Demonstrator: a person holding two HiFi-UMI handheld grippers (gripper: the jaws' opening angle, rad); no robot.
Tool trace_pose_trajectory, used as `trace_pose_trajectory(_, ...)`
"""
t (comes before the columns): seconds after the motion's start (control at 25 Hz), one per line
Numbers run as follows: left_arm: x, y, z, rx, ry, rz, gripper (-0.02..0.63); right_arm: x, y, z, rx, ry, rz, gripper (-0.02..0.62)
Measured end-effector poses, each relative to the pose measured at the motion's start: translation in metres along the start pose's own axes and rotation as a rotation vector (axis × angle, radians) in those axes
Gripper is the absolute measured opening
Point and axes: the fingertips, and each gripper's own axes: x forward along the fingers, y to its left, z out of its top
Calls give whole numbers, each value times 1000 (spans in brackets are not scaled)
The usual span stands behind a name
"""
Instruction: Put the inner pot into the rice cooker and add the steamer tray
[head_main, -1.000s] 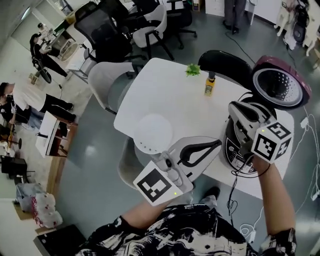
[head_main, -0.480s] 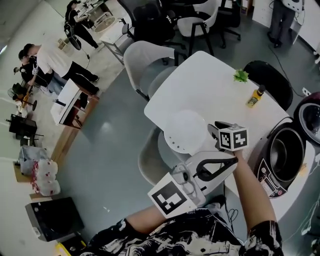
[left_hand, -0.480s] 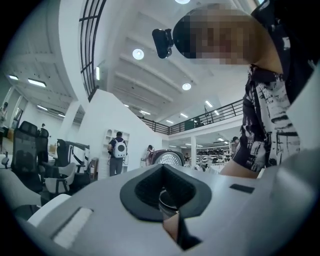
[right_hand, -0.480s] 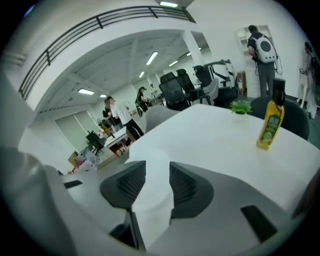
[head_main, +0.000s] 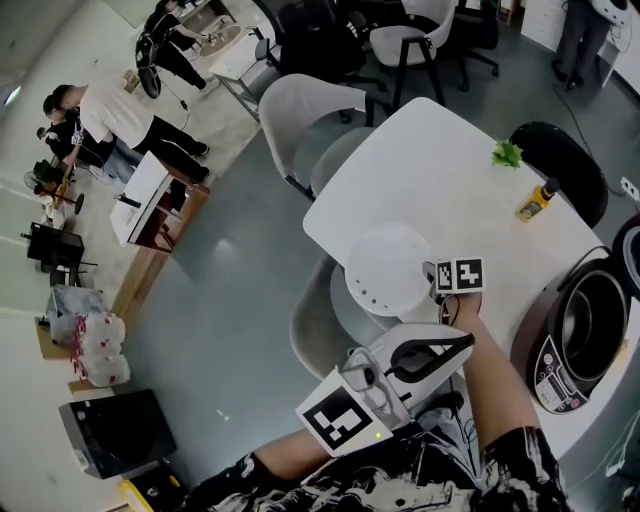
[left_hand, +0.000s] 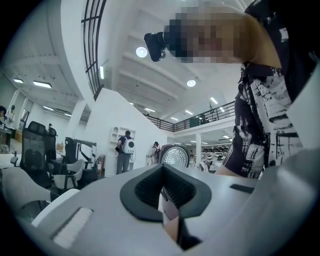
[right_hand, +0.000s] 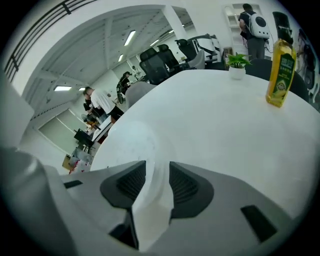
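The white round steamer tray (head_main: 385, 265) lies on the white table (head_main: 450, 190) near its front-left edge. My right gripper (head_main: 432, 288) points down at the tray's right side; in the right gripper view its jaws (right_hand: 157, 167) stand a little apart with the tray's rim (right_hand: 125, 145) between the pads. The rice cooker (head_main: 570, 340) stands open at the table's right end with the inner pot (head_main: 592, 322) inside it. My left gripper (head_main: 468, 342) hangs near my body, in front of the table, jaws together and empty (left_hand: 161, 167).
A yellow oil bottle (head_main: 537, 200) and a small green plant (head_main: 507, 153) stand toward the table's far side. A grey chair (head_main: 320, 110) is behind the table and another (head_main: 312, 325) sits tucked under its front-left edge. People and office chairs are farther back.
My right gripper left the rice cooker, swung left and down, and now straddles the steamer tray's rim. The left gripper drifted slightly lower. The head view panned right to left.
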Motion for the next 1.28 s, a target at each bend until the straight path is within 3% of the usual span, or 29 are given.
trace_pose_trajectory(0.52,-23,28,-8,-31,5,81,5,21,-9,-12,56,53,-67,18)
trace_pose_trajectory(0.72,-20,30,-8,-34,-4,84,5,2,-23,-8,152,22,-76,3)
trace_pose_trajectory(1.0,3,21,9,-30,-39,44,5,-97,-31,40,108,-69,-53,2)
trace_pose_trajectory(1.28,58,-19,35,9,-76,-93,5,-226,-50,60,82,-185,-59,3)
